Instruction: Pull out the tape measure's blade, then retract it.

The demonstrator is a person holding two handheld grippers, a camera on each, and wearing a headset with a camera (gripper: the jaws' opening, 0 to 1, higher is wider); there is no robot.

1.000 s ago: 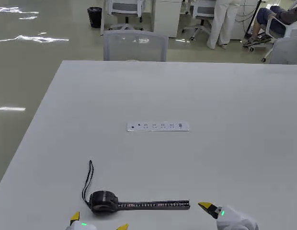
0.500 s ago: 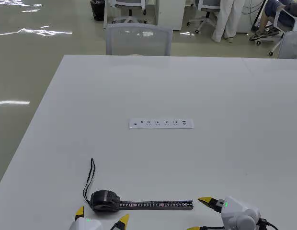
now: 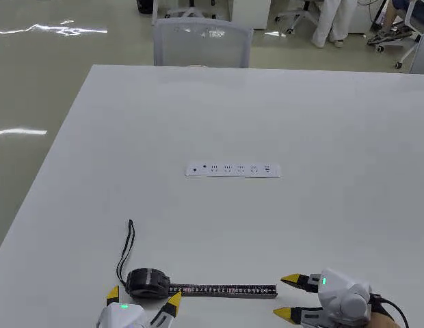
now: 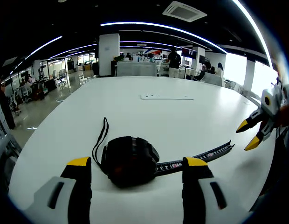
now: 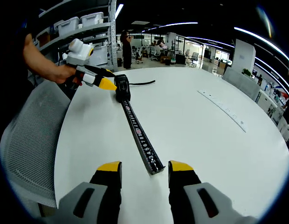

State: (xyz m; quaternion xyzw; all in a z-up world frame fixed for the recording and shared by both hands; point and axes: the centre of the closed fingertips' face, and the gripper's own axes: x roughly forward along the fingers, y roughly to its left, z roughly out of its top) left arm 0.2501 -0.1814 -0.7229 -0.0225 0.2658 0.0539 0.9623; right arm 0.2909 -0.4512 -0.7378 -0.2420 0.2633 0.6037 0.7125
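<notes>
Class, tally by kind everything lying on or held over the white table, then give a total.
tape measure: 1
power strip: 1
grippers: 2, the left gripper and the right gripper
Total: 4

Only readable stuff is on the tape measure's blade (image 5: 141, 135): small white digits on black, looks like 2 3 4 5 6 7 8 toward the tip. Left gripper view catches "2 3" right by the case (image 4: 130, 161).
</notes>
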